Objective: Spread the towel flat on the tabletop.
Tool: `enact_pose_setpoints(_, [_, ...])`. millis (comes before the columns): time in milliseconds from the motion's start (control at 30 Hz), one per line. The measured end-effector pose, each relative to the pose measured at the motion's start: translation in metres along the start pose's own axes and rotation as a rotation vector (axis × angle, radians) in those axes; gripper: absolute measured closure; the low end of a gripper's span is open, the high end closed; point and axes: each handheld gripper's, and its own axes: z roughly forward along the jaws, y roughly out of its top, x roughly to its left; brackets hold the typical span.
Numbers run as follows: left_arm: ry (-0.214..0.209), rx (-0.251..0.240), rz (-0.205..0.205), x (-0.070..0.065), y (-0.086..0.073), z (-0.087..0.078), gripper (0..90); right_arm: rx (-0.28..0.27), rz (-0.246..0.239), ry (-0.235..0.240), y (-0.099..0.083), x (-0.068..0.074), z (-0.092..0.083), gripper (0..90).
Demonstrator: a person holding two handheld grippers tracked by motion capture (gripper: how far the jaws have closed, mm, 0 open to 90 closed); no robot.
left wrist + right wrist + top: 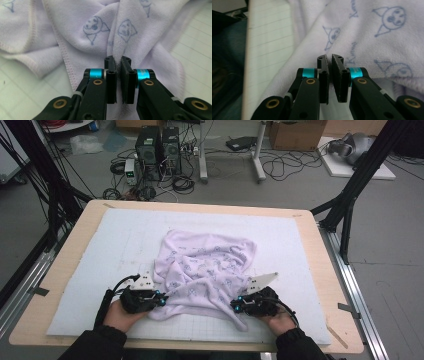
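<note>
High view first: your wooden table point(320, 270) carries a white gridded mat point(100, 250) over most of its top, and the lilac towel point(205, 265) lies crumpled on the mat's middle, nearer your edge than the far one. The towel has no clean long axis; its bunched mass runs roughly from the mat's far centre toward you, with one tail pointing to the mat's near edge on your right side. Its small printed cartoon faces turn every way among the folds.

At the towel's near left edge sits your left gripper point(161, 296), touching the cloth. At the towel's near right corner sits your right gripper point(235, 306), also against the cloth.

In the left gripper view your jaws stand nearly together, a slim gap between them, with a ridge of the towel point(100, 27) pinched at their tips. In the right gripper view the jaws are likewise almost closed, nipping a fold of the towel point(367, 32) beside the mat's lined surface point(269, 45).
</note>
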Motion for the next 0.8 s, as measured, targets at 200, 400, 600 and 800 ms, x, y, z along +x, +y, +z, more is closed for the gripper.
enact_pose_setpoints(200, [0.001,-0.018,0.025,-0.024,-0.014,-0.026,84.1,-0.044,0.002,0.038,-0.011,0.024,-0.021,84.3])
enact_pose_setpoints(400, [-0.062,-0.12,0.04,-0.046,-0.016,-0.055,65.8,-0.133,-0.03,0.072,-0.009,0.05,-0.05,73.7])
enact_pose_setpoints(600, [-0.026,-0.112,0.044,-0.027,-0.007,-0.033,59.0,-0.09,-0.033,-0.034,-0.002,0.025,-0.038,59.6])
enact_pose_setpoints(800, [-0.003,-0.022,0.021,0.001,-0.001,0.005,60.0,0.013,0.008,-0.054,-0.008,-0.005,-0.006,61.7])
